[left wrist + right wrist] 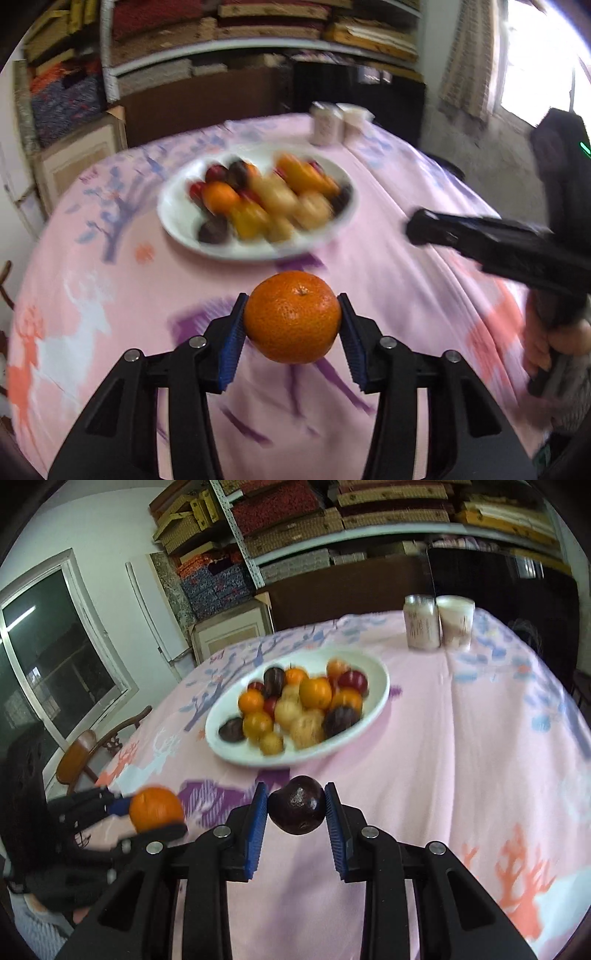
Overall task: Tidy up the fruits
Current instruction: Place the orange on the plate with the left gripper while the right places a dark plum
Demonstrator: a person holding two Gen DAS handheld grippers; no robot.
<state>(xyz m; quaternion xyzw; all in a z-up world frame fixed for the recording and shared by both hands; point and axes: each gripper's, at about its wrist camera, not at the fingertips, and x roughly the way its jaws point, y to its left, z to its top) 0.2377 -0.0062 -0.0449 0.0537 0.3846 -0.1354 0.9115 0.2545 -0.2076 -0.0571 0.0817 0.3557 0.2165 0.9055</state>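
left gripper (pixel 291 325): ribbed blue pads clamped on a round, dimpled orange mandarin (pixel 292 316), held clear above the pink printed tablecloth (pixel 388 288). right gripper (pixel 296 810): same blue pads closed on a small, glossy dark purple fruit (pixel 297 805), also off the cloth. beyond both, an oval white plate (pixel 376 686) holds a blurred heap of orange, yellow, red and dark fruits (pixel 295 707); two pale cylindrical jars (pixel 437 622) stand together at the far edge.
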